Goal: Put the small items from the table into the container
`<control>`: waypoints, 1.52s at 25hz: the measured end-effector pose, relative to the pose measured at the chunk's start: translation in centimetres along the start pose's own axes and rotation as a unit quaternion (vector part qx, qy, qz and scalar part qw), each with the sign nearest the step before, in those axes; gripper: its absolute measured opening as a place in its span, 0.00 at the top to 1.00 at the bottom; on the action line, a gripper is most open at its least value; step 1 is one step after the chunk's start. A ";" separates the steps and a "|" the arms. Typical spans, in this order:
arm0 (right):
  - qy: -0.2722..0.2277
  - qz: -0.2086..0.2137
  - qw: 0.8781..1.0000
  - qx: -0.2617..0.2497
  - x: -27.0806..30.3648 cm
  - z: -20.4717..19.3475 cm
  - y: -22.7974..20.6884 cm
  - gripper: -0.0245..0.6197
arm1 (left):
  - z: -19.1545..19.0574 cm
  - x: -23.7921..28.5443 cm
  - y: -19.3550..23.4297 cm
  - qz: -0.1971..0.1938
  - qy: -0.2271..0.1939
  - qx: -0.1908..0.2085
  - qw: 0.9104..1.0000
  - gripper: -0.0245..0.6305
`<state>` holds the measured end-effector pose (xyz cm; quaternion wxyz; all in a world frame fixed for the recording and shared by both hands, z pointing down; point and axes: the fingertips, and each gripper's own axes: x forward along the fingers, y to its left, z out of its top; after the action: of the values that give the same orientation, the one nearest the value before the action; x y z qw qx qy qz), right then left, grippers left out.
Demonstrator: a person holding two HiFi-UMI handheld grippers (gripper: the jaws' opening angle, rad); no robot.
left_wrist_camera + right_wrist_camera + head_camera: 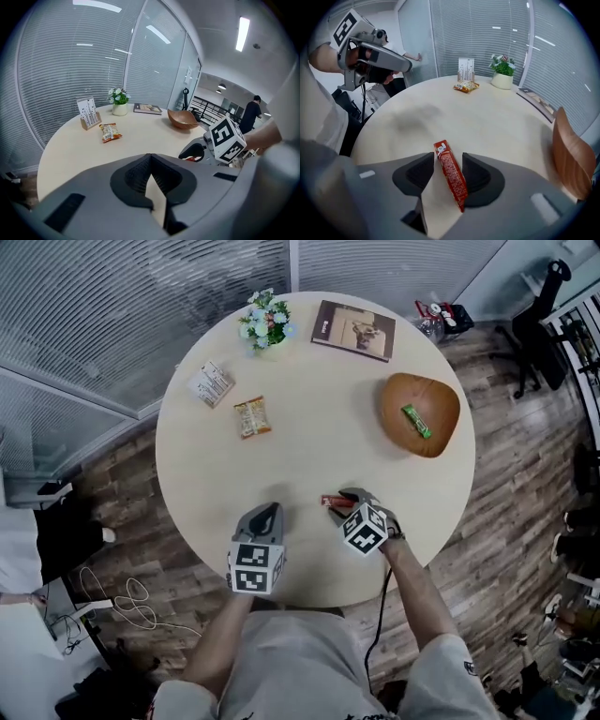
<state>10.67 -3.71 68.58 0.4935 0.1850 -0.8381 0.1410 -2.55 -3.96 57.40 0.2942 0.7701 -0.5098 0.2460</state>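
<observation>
A red snack bar lies on the round table near its front edge, slanting between the pads of my right gripper, which stands open around it and points steeply down. In the head view the bar pokes out to the left of the right gripper. My left gripper hovers shut and empty beside it, its tips meeting. The wooden bowl at the right holds a green bar. An orange snack packet lies on the far left.
A card holder, a small flower pot and a book stand along the table's far side. A glass wall with blinds runs behind. An office chair stands at the far right on the wood floor.
</observation>
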 end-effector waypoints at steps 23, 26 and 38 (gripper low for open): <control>-0.023 -0.033 0.999 0.029 -0.6 0.4 -1.5 0.80 | 0.2 0.8 0.5 -0.003 -0.002 -0.001 1.000 0.95; -0.063 -0.056 0.995 0.058 -2.9 1.8 -2.8 0.80 | 0.2 1.0 0.0 -0.012 0.001 0.006 1.000 0.95; -0.201 -0.234 0.930 0.198 -18.0 4.3 -20.9 0.80 | 2.4 1.9 -2.5 -0.040 -0.008 0.024 0.999 0.95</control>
<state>24.76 -21.03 51.85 0.2872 0.4945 -0.8076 0.1445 0.65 -6.13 56.53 0.2811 0.7984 -0.4754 0.2397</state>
